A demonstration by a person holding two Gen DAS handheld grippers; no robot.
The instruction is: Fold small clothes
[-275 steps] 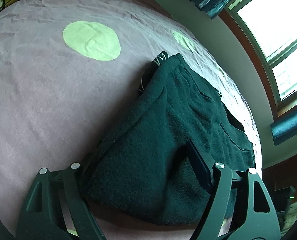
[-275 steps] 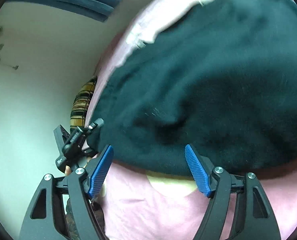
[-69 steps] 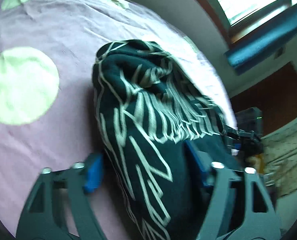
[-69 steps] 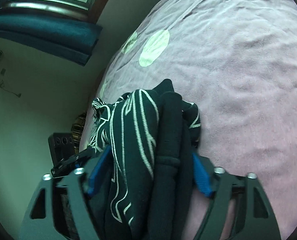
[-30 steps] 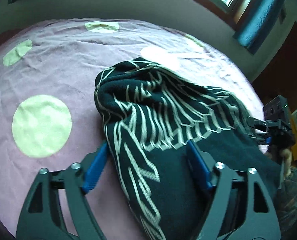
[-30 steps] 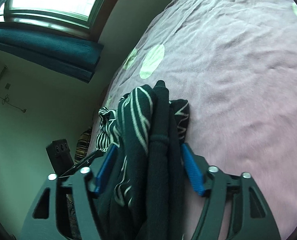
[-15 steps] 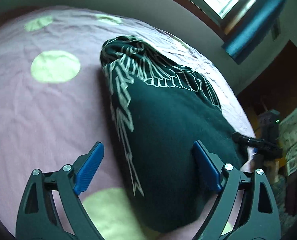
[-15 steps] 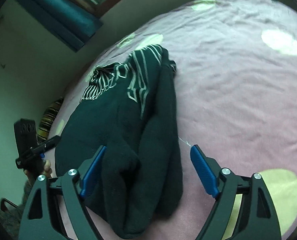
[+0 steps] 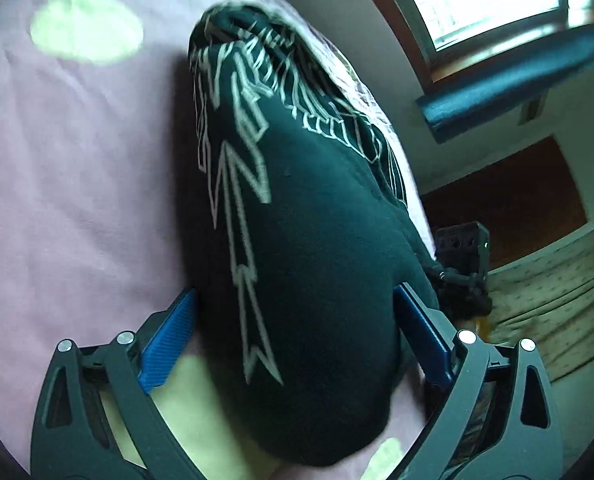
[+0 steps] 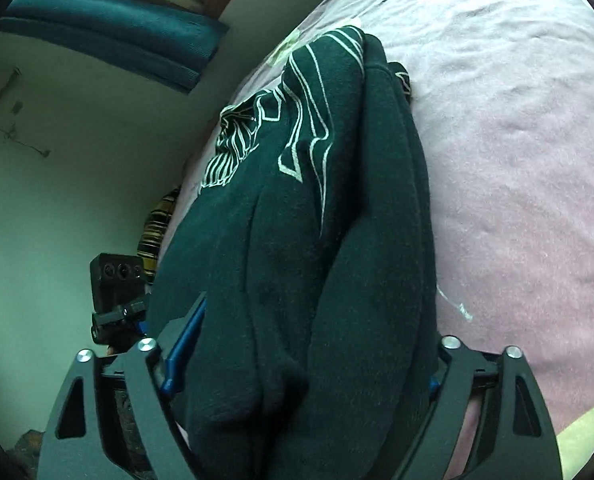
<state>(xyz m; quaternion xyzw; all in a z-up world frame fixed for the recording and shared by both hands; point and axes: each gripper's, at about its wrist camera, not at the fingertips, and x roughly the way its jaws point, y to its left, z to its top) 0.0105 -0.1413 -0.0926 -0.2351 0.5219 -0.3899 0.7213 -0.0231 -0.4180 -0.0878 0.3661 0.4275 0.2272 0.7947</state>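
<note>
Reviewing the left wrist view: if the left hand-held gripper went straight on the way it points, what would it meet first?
The dark green garment with the pale line print. The folded bundle already sits between the open fingers of the left hand-held gripper, so it would probably push into the fabric at once, with the pink bedspread under it.

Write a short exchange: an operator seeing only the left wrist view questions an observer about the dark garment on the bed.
Operator: Is my right gripper on the garment?
Observer: The right gripper straddles the garment at its near end; its jaws have just been closing.
Operator: Are the folds stacked?
Observer: Yes, several thick layers show along the side facing the open sheet.
Operator: Anything loose nearby?
Observer: A white thread lies on the pink sheet beside it.
</note>
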